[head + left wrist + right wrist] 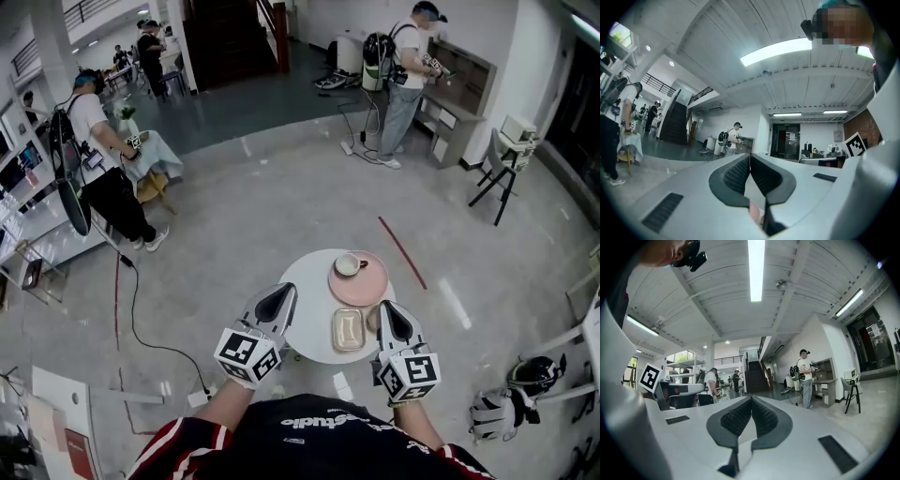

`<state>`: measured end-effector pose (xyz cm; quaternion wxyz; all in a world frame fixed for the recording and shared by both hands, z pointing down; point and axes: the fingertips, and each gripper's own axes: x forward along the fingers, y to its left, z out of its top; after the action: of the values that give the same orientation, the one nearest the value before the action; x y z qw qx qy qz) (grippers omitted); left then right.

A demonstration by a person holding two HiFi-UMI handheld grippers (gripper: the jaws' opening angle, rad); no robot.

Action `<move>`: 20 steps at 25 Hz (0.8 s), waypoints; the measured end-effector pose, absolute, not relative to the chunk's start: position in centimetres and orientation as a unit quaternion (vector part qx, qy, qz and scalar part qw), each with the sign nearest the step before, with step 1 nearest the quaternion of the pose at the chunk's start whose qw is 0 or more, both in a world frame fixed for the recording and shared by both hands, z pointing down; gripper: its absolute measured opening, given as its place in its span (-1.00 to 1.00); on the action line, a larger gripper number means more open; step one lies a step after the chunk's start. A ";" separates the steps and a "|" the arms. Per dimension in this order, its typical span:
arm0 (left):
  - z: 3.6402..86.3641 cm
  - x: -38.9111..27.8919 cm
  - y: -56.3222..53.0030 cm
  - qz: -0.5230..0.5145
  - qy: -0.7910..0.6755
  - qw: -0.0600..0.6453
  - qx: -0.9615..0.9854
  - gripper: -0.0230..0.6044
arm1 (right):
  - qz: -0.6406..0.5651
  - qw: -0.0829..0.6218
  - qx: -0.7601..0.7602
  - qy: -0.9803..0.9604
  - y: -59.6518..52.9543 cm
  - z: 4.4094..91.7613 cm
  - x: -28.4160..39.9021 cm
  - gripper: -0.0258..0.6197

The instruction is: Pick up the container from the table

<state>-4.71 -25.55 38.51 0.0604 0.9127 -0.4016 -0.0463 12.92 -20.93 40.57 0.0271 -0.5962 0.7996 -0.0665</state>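
Note:
The container (348, 329), a shallow beige rectangular dish, lies on the round white table (305, 281) near its front edge. My left gripper (284, 292) hovers over the table's left edge, well to the left of the container, shut and empty. My right gripper (386, 307) is just right of the container, at the table's right edge, also shut with nothing held. In the left gripper view the gripper (750, 157) points level across the room and its pads meet. The right gripper view shows that gripper (751, 399) level too, pads together. Neither gripper view shows the container.
A pink plate (373, 292) with a cup (349, 264) sits behind the container. People stand at the far left and far right. A black cable (133, 309) runs on the floor at left. A folding chair (497, 178) and gear (502, 408) stand at right.

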 end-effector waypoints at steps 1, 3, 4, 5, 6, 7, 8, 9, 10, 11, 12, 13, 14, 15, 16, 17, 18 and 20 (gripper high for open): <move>38.5 -5.2 -25.9 -0.046 -0.398 0.060 0.914 -0.85 | -0.065 0.027 -0.598 0.798 -21.2 40.5 12.4 -0.88; 38.5 -6.0 -26.6 -0.048 -0.394 0.061 0.916 -0.85 | -0.063 0.027 -0.603 0.795 -21.6 40.4 11.5 -0.88; 38.5 -6.3 -26.9 -0.049 -0.392 0.062 0.917 -0.85 | -0.063 0.027 -0.606 0.793 -21.8 40.4 11.2 -0.88; 38.5 -6.5 -27.2 -0.050 -0.390 0.063 0.917 -0.85 | -0.063 0.027 -0.608 0.791 -22.0 40.4 10.9 -0.88; 38.5 -6.7 -27.5 -0.051 -0.387 0.064 0.918 -0.85 | -0.063 0.028 -0.610 0.790 -22.2 40.4 10.7 -0.88; 38.5 -6.7 -27.7 -0.051 -0.385 0.064 0.919 -0.85 | -0.063 0.027 -0.611 0.789 -22.3 40.5 10.6 -0.88; 38.6 -6.8 -27.9 -0.050 -0.382 0.064 0.920 -0.85 | -0.063 0.027 -0.612 0.788 -22.4 40.5 10.5 -0.88; 38.7 -6.7 -28.1 -0.050 -0.380 0.065 0.921 -0.85 | -0.063 0.027 -0.614 0.787 -22.5 40.6 10.5 -0.88; 38.8 -6.7 -28.2 -0.049 -0.378 0.066 0.922 -0.85 | -0.062 0.028 -0.616 0.785 -22.6 40.6 10.5 -0.88; 38.8 -6.6 -28.4 -0.048 -0.375 0.067 0.923 -0.85 | -0.062 0.029 -0.618 0.783 -22.6 40.6 10.5 -0.88; 38.9 -6.6 -28.5 -0.048 -0.373 0.068 0.924 -0.85 | -0.061 0.030 -0.619 0.782 -22.7 40.6 10.5 -0.88; 38.8 -6.5 -28.7 -0.048 -0.371 0.067 0.925 -0.85 | -0.060 0.031 -0.620 0.782 -22.8 40.5 10.4 -0.88; 38.8 -6.5 -28.8 -0.048 -0.369 0.067 0.926 -0.85 | -0.060 0.031 -0.620 0.782 -22.9 40.5 10.4 -0.88; 38.8 -6.4 -29.0 -0.049 -0.367 0.066 0.926 -0.85 | -0.059 0.030 -0.619 0.783 -23.0 40.5 10.3 -0.86; 38.8 -6.3 -29.2 -0.049 -0.366 0.067 0.927 -0.85 | -0.059 0.029 -0.618 0.783 -23.1 40.5 10.3 -0.85; 38.8 -6.2 -29.3 -0.050 -0.365 0.067 0.927 -0.85 | -0.059 0.028 -0.617 0.784 -23.2 40.6 10.2 -0.83; 38.9 -6.1 -29.4 -0.050 -0.364 0.068 0.928 -0.85 | -0.059 0.027 -0.617 0.784 -23.2 40.6 10.3 -0.80; 38.9 -5.8 -29.4 -0.051 -0.362 0.069 0.928 -0.85 | -0.059 0.023 -0.616 0.785 -23.2 40.7 10.3 -0.74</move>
<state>-5.84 -29.38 38.88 0.0689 0.9283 -0.3619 -0.0506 10.31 -23.21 40.68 0.0233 -0.6161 0.7851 -0.0589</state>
